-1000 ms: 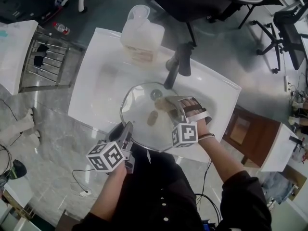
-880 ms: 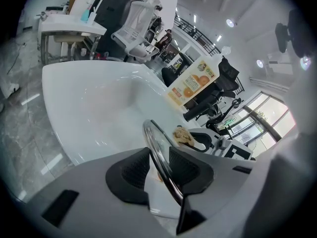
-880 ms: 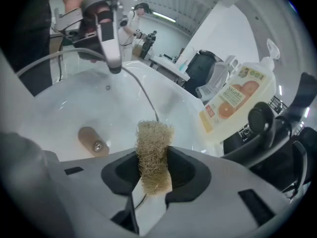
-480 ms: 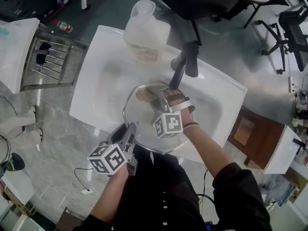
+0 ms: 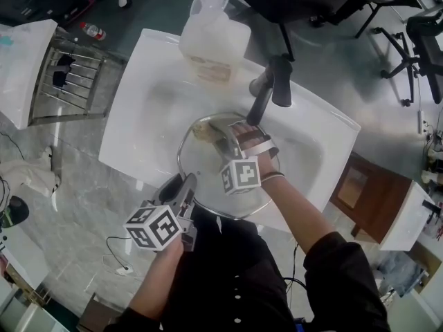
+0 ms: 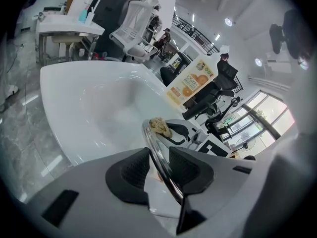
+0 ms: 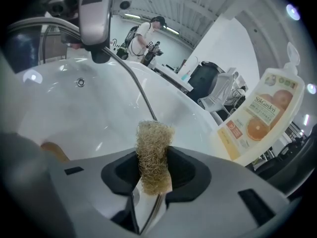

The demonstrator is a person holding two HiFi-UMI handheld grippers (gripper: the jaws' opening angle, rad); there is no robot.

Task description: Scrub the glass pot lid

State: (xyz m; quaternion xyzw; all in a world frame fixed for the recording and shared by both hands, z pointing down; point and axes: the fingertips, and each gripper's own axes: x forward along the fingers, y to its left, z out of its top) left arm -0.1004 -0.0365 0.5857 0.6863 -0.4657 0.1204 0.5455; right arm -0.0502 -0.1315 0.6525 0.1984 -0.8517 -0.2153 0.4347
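1. Head view: You are holding the glass pot lid (image 5: 208, 182) tilted over the white sink (image 5: 138, 109), just in front of the faucet (image 5: 266, 92).
   - Your left gripper (image 5: 181, 189) is pinching the lid's near rim.
   - Your right gripper (image 5: 216, 135) is reaching across the glass and pressing a tan scrubber (image 5: 202, 131) against the far-left part of the lid.
   - The glass left to scrub is lying back from the scrubber toward you, so the right gripper is the nearer one for the coming stroke, which I judge will run back toward the left gripper.
   - A detergent bottle (image 5: 211, 43) is standing on the sink's far edge; its label is too small to read here.

2. Left gripper view: Your jaws are standing partly apart and clamping the lid's metal rim (image 6: 161, 170), which is running edge-on between the pads and away from them. The scrubber (image 6: 159, 125) is sitting at the far end of that rim. The bottle's label (image 6: 190, 83) is showing orange fruit, but its print is unreadable.

3. Right gripper view: Your jaws are squeezing the scrubber (image 7: 154, 155) upright between them, with its fibrous tip poking out past the pads. The lid's edge (image 7: 141, 95) is stretching from it toward the faucet (image 7: 96, 19). The bottle (image 7: 262, 118) is showing an orange slice and writing that seems to read "SilkGarden".
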